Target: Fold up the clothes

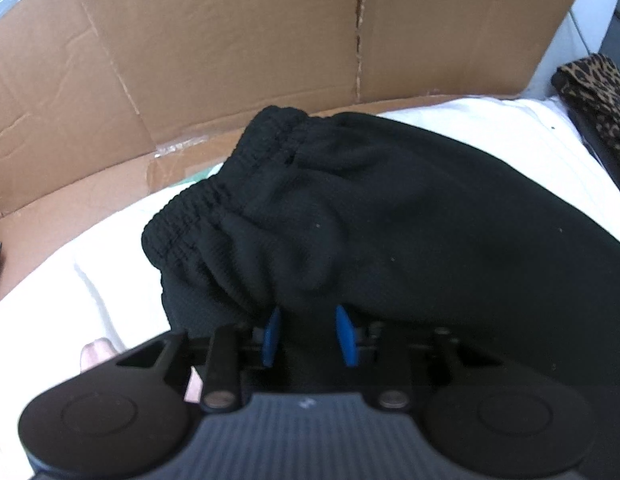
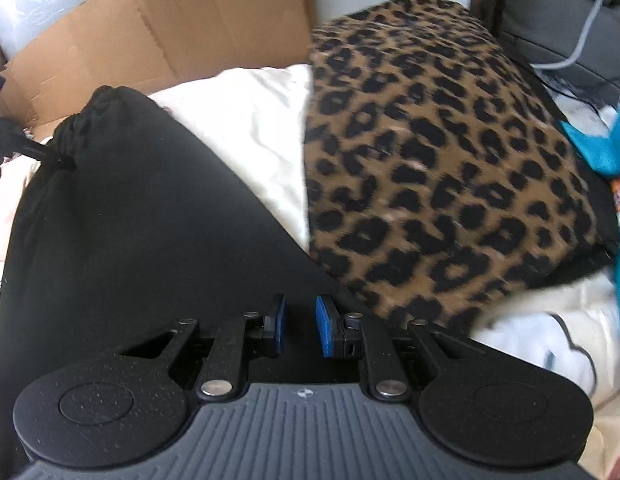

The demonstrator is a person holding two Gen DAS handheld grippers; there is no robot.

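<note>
A black garment [image 1: 389, 216] with a gathered elastic waistband lies on a white sheet [image 1: 110, 248]. In the left wrist view my left gripper [image 1: 308, 334] has its blue pads on either side of a bunched fold of the black fabric, which drapes over the fingertips. In the right wrist view the same black garment [image 2: 130, 220] stretches to the left, and my right gripper [image 2: 301, 330] has its blue pads a little apart at the garment's near edge, with black fabric between them. The left gripper's tip shows far left [image 2: 14, 144] at the waistband.
A folded leopard-print cloth [image 2: 449, 152] lies right of the black garment on the white sheet [image 2: 262, 128]; it also shows in the left wrist view [image 1: 589, 92]. A flattened cardboard box [image 1: 230, 40] stands behind. Blue and white items [image 2: 601, 148] lie at the right.
</note>
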